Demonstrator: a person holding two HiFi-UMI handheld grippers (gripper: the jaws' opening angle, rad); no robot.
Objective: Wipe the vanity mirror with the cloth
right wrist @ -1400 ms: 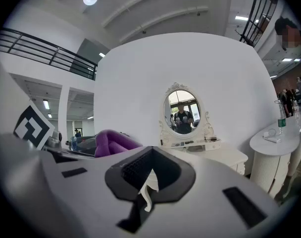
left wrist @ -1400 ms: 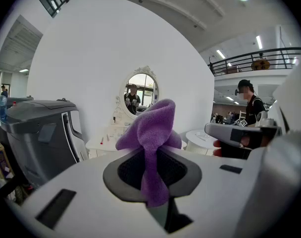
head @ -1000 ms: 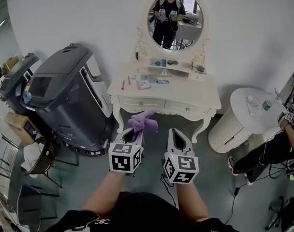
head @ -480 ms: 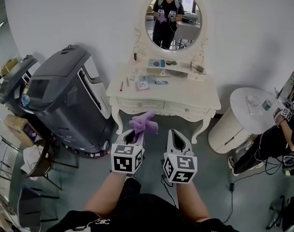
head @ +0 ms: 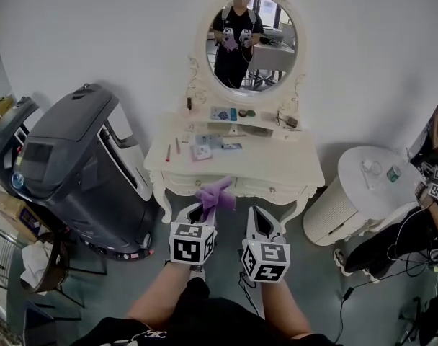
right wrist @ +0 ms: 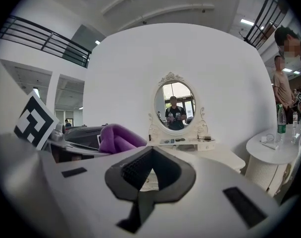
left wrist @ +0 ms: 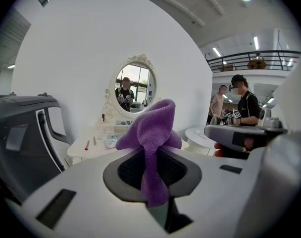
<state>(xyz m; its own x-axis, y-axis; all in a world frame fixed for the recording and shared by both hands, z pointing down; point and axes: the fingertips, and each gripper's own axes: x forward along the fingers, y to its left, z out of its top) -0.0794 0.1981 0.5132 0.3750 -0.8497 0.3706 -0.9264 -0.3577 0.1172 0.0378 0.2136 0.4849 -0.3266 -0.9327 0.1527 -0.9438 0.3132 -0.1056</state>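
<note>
An oval vanity mirror (head: 251, 45) in an ornate white frame stands on a white dressing table (head: 298, 166) against the wall; it also shows far ahead as the mirror (left wrist: 134, 89) in the left gripper view and as the mirror (right wrist: 175, 105) in the right gripper view. My left gripper (head: 204, 208) is shut on a purple cloth (head: 215, 191), which bunches up above the jaws as the cloth (left wrist: 151, 133). My right gripper (head: 261, 218) is beside it, shut with nothing in it. Both hang in front of the table, well short of the mirror.
A large dark grey machine (head: 75, 164) stands left of the table. A round white side table (head: 374, 175) with bottles stands at the right, and a person (head: 431, 215) is beside it. Small items (head: 204, 144) lie on the tabletop. Cables (head: 413, 265) trail over the floor at right.
The view has drawn nearer to the dressing table, and both grippers have moved forward with it. The cloth stays in the left gripper.
</note>
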